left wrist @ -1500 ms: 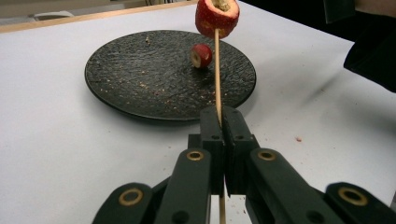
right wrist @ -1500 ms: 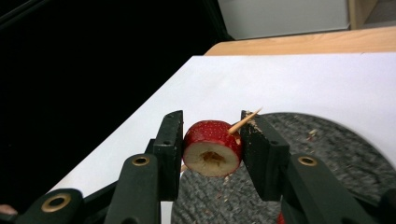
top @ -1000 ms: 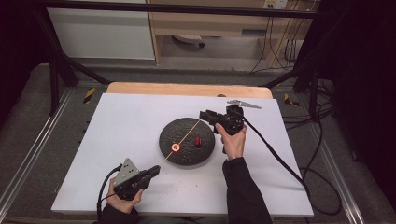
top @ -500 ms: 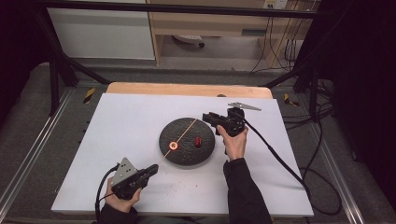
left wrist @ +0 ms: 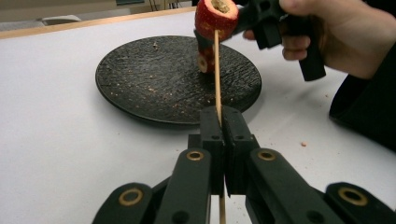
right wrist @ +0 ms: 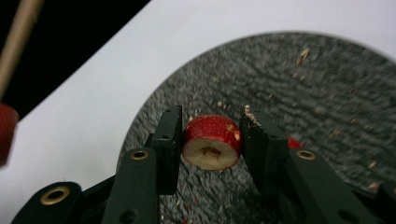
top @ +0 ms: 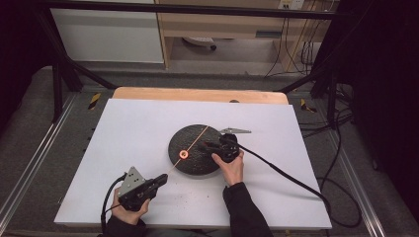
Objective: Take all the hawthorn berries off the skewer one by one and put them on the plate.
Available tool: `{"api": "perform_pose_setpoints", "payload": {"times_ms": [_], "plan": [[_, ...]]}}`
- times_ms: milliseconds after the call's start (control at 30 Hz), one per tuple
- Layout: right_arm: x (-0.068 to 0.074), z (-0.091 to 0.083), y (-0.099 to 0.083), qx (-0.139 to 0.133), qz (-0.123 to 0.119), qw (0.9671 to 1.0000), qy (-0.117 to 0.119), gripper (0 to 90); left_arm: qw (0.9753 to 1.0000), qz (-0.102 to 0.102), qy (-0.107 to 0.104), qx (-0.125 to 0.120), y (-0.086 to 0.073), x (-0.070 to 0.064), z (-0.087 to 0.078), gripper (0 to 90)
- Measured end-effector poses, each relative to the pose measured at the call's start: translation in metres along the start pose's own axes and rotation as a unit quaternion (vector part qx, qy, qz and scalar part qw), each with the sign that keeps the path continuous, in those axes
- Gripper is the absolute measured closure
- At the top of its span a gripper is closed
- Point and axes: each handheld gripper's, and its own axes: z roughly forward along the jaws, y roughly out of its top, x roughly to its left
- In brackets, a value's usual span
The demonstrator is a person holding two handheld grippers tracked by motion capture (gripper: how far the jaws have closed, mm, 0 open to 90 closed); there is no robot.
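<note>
Nearer the person now, the right tool [right wrist: 210, 140] grips a fruit slice [right wrist: 211, 141] above the plate [top: 195, 150]; the left tool [left wrist: 223, 122] clamps a skewer [left wrist: 217, 70] carrying another piece [left wrist: 215, 18].

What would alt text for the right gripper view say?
Two black jaws of the right gripper clamp a red strawberry piece, cut face toward the camera, above a dark textured plate on a white table. A wooden skewer crosses the top left corner.

A high view looks down; both claw views (close, low) share the black plate [left wrist: 177, 79].
</note>
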Motion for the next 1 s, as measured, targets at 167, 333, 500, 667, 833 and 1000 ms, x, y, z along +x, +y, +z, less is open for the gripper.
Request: {"api": "perform_pose_setpoints", "payload": {"times_ms": [167, 333, 500, 667, 833, 1000], "plan": [[0.002, 0.006, -0.011, 0.022, -0.014, 0.9997, 0.002, 61.0, 1.0000, 0.000, 0.000, 0.002, 0.000, 0.000, 0.001, 88.1], [0.002, 0.008, -0.014, 0.033, -0.024, 0.9992, 0.002, 60.6, 1.0000, 0.001, -0.002, 0.005, -0.001, -0.001, 0.002, 88.2], [0.004, 0.005, -0.013, 0.033, -0.029, 0.9990, 0.006, 55.9, 1.0000, 0.002, -0.002, 0.005, -0.001, -0.001, 0.002, 88.1], [0.010, -0.008, -0.006, 0.017, -0.041, 0.9990, 0.010, 49.0, 1.0000, 0.001, -0.001, 0.004, -0.001, -0.001, 0.002, 88.1], [0.017, -0.024, 0.001, 0.003, -0.057, 0.9982, 0.018, 34.5, 1.0000, 0.001, -0.001, 0.005, -0.001, -0.001, 0.002, 88.1], [0.025, -0.037, 0.002, -0.004, -0.074, 0.9970, 0.023, 18.7, 1.0000, 0.002, -0.001, 0.005, -0.001, -0.001, 0.002, 88.2]]}}
